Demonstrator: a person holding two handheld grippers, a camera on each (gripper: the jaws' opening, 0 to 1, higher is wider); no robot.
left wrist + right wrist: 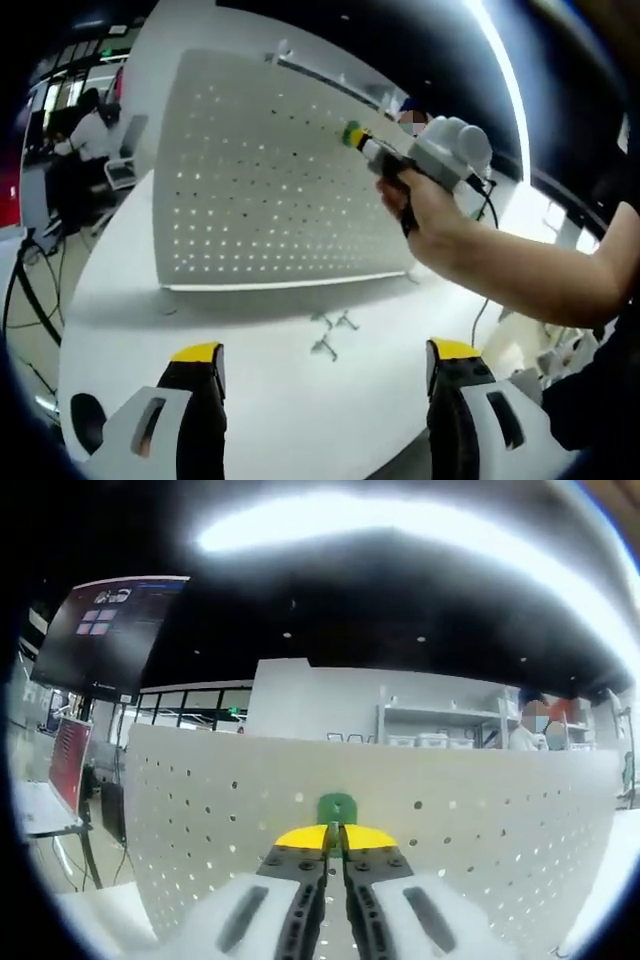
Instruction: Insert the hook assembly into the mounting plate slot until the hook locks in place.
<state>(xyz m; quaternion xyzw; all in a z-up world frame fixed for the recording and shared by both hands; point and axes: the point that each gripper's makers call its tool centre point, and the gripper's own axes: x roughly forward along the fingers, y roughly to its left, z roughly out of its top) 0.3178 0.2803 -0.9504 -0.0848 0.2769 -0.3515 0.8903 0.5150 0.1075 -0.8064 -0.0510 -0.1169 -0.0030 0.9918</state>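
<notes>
Pressing stage: right gripper (335,832) clenched on green hook assembly (337,808) at the upright pegboard mounting plate (270,170), left gripper (325,362) released over the near surface (300,410) by spare hooks (330,335); next, I judge, seat it until locked

We count 1 perforated mounting plate (270,180), 3 loose metal hooks (333,333) on 1 white table (280,400), 1 green hook piece (337,808), 2 grippers: left (325,365), right (335,838). 1 wall screen (105,630).
</notes>
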